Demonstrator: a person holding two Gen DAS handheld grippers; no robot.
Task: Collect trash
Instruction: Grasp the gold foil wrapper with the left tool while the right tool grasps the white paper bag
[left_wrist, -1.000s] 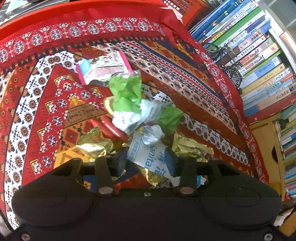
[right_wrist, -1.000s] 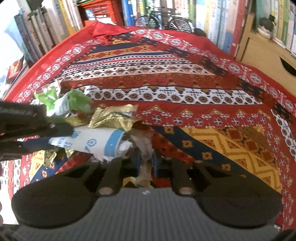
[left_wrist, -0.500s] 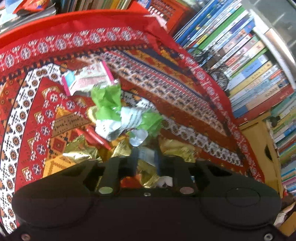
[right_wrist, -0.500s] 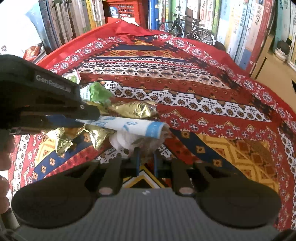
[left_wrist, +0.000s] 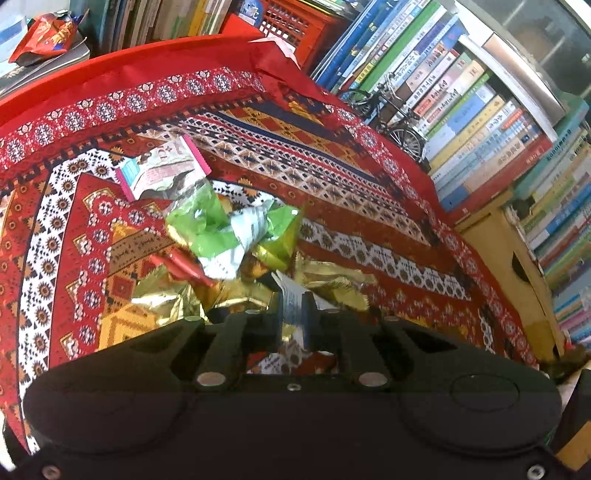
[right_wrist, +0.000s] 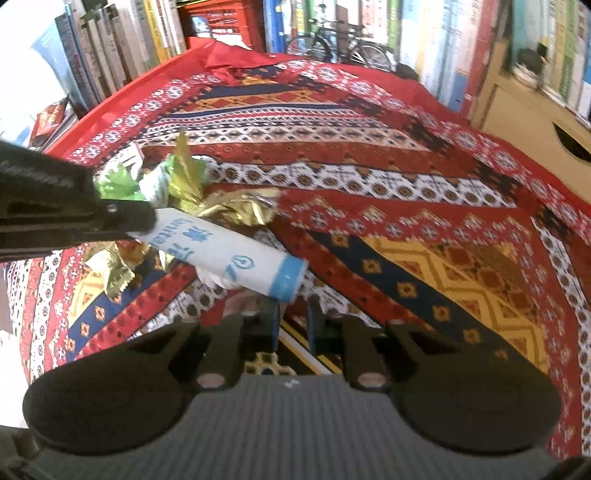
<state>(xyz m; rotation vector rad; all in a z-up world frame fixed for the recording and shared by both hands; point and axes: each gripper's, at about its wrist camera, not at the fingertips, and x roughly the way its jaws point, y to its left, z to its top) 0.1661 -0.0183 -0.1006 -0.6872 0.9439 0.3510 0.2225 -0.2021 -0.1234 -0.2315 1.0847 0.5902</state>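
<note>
The left gripper (left_wrist: 292, 306) is squeezed tight on one end of a white and blue wrapper tube (right_wrist: 236, 258), which sticks out above the patterned cloth (right_wrist: 406, 229) near its left edge. The right gripper (right_wrist: 293, 314) has its jaws close together just under the tube's blue end, and I cannot tell if it holds anything. Gold wrappers (left_wrist: 162, 299) and green wrappers (left_wrist: 207, 229) lie in a pile beside the tube.

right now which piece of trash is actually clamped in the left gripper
The white wipes packet with blue print, pinched at one end by the left gripper. The gold wrappers and green wrapper lie loose.
</note>
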